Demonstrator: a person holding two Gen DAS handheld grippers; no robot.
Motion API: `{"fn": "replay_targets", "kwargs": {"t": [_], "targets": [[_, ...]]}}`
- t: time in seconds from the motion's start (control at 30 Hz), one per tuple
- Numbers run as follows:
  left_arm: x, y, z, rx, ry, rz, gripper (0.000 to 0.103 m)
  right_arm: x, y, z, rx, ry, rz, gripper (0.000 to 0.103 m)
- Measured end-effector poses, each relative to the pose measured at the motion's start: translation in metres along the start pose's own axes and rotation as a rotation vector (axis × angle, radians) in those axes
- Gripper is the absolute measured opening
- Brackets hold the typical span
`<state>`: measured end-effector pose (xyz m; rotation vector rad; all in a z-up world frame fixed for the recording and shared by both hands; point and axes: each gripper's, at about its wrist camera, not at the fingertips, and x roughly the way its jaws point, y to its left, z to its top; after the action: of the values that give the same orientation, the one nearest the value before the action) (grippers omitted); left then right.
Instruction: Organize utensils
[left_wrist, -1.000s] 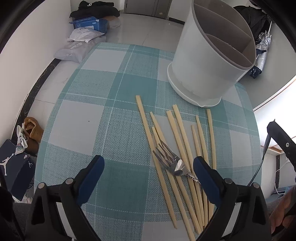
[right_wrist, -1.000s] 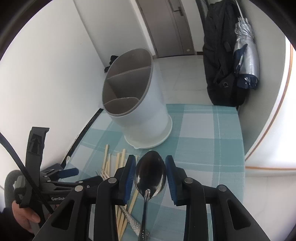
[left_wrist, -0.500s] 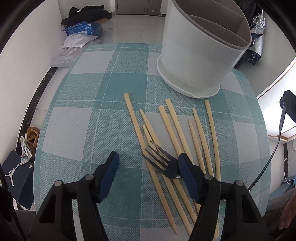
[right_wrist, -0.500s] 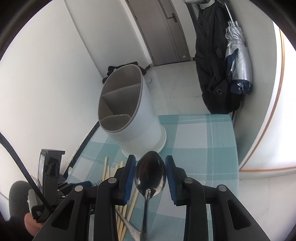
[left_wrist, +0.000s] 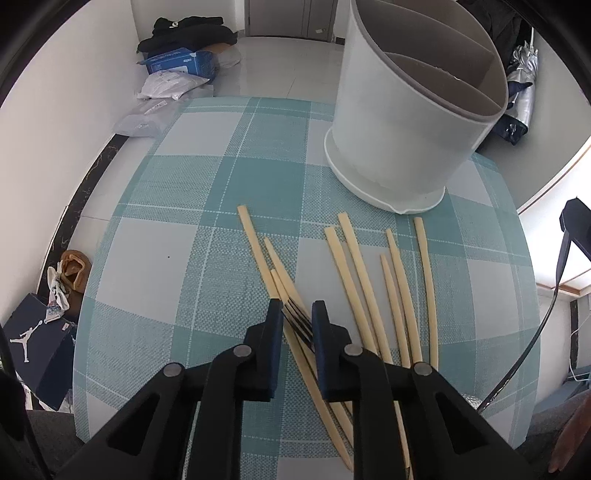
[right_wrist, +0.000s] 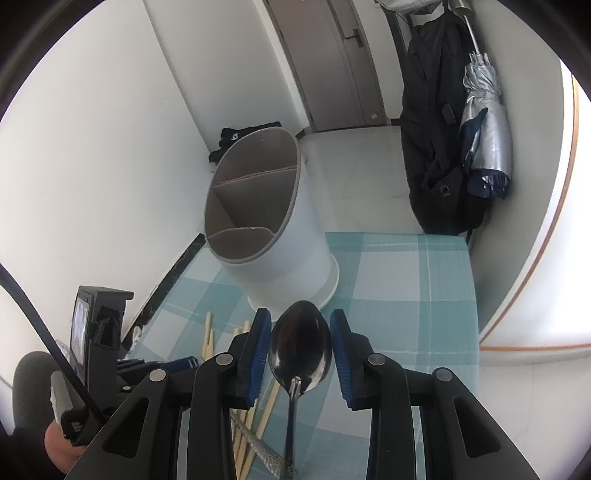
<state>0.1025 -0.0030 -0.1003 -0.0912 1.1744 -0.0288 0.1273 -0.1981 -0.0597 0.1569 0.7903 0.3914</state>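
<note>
Surface: teal checked tablecloth (left_wrist: 155, 258), white divided holder (left_wrist: 406, 122) at far edge.
Left gripper (left_wrist: 297, 317): jaws just closing, pinching fork (left_wrist: 300, 325) tines over bamboo chopsticks (left_wrist: 358, 280).
Right gripper (right_wrist: 300, 345): partly closed, gripping spoon (right_wrist: 300, 347), bowl facing holder.

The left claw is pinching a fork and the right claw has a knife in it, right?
Not quite. The right claw has a spoon between its fingers, not a knife; the right wrist view shows its round bowl. The left claw has just been closing, with the fork between its pads, as the left wrist view shows.
</note>
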Motion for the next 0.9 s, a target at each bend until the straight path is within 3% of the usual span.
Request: {"fn": "replay_targets", "kwargs": {"t": [0.53,0.9], "targets": [[-0.009,0.005,0.004,-0.014,-0.008,-0.074,0.006,0.001,0.0,0.0,0.003,0.002,-0.012,0.032],[-0.039,0.008,0.012,-0.016,-0.138,-0.097,0.0,-0.001,0.004,0.0,-0.002,-0.017,-0.005,0.032]]}}
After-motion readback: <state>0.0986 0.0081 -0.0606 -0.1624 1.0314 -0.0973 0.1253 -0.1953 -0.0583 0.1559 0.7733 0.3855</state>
